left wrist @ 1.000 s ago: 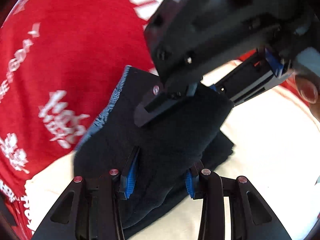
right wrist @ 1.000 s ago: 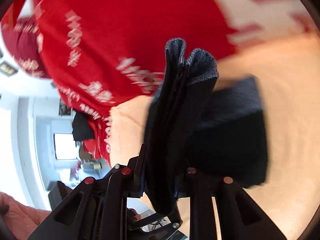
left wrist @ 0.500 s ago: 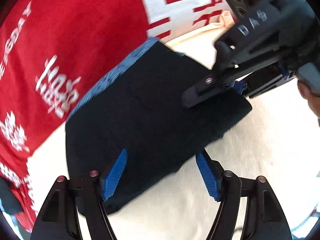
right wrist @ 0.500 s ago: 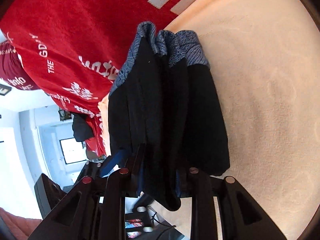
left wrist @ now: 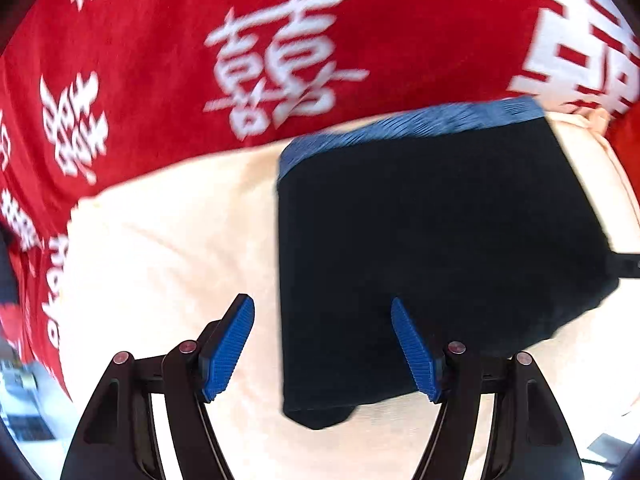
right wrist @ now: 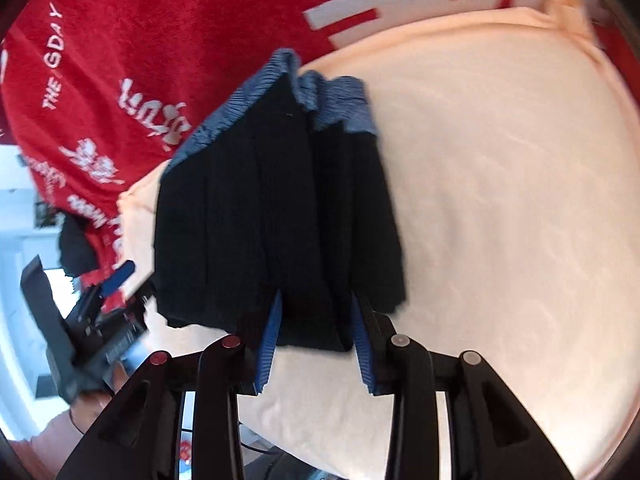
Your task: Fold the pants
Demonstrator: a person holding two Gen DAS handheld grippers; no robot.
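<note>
Two claws are mine, and I take them from the left. My left gripper (left wrist: pixel 322 344) stands wide open with nothing between its blue pads (left wrist: pixel 228 348). In the left wrist view the pants (left wrist: pixel 436 264) fill the centre and right of the frame as a dark, roughly square packet lying flat on the cream cloth (left wrist: pixel 160 240), the blue waistband (left wrist: pixel 412 128) running along its upper edge. The packet's left edge passes between my open fingers; my right-hand pad shows over the fabric, but I cannot tell whether it touches. Behind, across the upper frame, lies the red blanket (left wrist: pixel 160 60) with white characters.

In the right wrist view the left gripper shows again at the lower left of the frame, just beside the packet's corner. My right gripper (right wrist: pixel 316 336) has its pads on either side of the near edge of the pants, at lower centre. The jaws stand only partly apart, and the blur keeps me from telling whether they pinch the cloth or merely frame it. From here the bundle looks stacked in several layers, the waistband bunched toward the upper centre and one layer lifted a little off the rest.

I judge the folding mostly done: the packet is compact and down on the cloth. What seems left is letting that near edge settle, squaring the uneven layers, and drawing my right claw clear.
</note>
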